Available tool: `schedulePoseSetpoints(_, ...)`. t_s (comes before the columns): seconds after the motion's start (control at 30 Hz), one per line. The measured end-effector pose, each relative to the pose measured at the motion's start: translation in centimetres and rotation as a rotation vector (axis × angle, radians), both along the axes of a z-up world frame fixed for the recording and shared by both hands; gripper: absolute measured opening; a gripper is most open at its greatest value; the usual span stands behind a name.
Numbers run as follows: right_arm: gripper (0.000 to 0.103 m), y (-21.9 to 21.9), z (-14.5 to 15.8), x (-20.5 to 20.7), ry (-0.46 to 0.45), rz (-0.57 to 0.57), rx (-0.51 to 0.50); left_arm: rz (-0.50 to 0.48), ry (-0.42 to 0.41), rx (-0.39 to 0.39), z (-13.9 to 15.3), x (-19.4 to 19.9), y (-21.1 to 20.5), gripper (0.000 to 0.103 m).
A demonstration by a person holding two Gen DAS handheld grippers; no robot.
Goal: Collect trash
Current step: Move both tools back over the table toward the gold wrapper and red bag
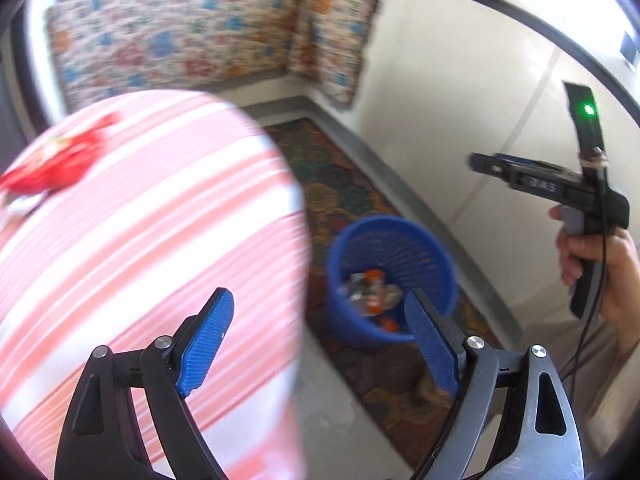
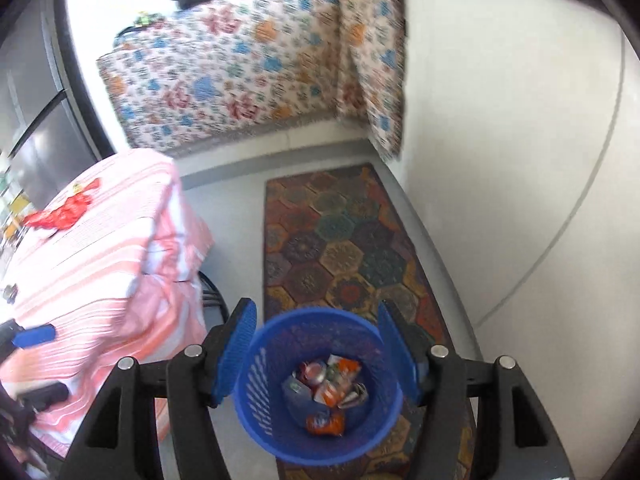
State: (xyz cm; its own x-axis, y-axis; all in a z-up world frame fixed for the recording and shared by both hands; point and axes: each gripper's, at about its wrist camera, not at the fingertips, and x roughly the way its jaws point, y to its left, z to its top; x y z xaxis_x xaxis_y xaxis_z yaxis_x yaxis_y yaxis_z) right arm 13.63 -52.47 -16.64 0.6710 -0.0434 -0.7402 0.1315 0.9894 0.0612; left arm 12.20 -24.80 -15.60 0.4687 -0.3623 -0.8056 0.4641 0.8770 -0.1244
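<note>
One red wrapper (image 1: 52, 160) remains on the striped table (image 1: 160, 240), up-left of my left tool (image 1: 316, 340), which is nearer and wide open, empty; my right tool (image 2: 316, 356), part-open and empty, hovers over the blue bin (image 2: 256, 412).

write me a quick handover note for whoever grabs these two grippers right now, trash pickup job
Left gripper: open, nothing between the pads, over the edge of the striped table.
Right gripper: open and empty, hanging above the blue bin.
Blue bin: on the patterned rug beside the table, upright.
Done: several wrappers and packets already lie in the bin.
Left: a red wrapper is on the far side of the striped table; pick it up and drop it in the bin. Other small items near the table's edge are too blurred to identify; check them.
</note>
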Motion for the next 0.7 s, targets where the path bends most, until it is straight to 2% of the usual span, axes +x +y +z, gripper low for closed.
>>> schedulePoseSetpoints(0.17,0.064,6.4,0.8,-0.4,-0.052,0.099,-0.071,0.162,-0.014,0.043,-0.8,-0.4,8.8,0.089)
schedulePoseSetpoints(0.3,0.064,14.0,1.5,-1.2,-0.079,0.227,-0.007,0.289,-0.032,0.093,-1.3,-0.8,14.7,0.089)
schedulePoseSetpoints(0.4,0.064,21.1,1.6,-0.8,-0.049,0.361,0.028,0.371,-0.033,0.119,-1.8,-0.8,18.2,0.089)
schedulePoseSetpoints(0.5,0.064,27.4,1.2,1.1,0.002,0.435,0.035,0.435,-0.021,0.124,-1.9,-1.3,20.8,0.089)
schedulePoseSetpoints(0.7,0.064,35.7,-1.2,6.3,0.078,0.456,-0.024,0.529,0.046,0.118,-3.4,-1.6,25.4,0.09)
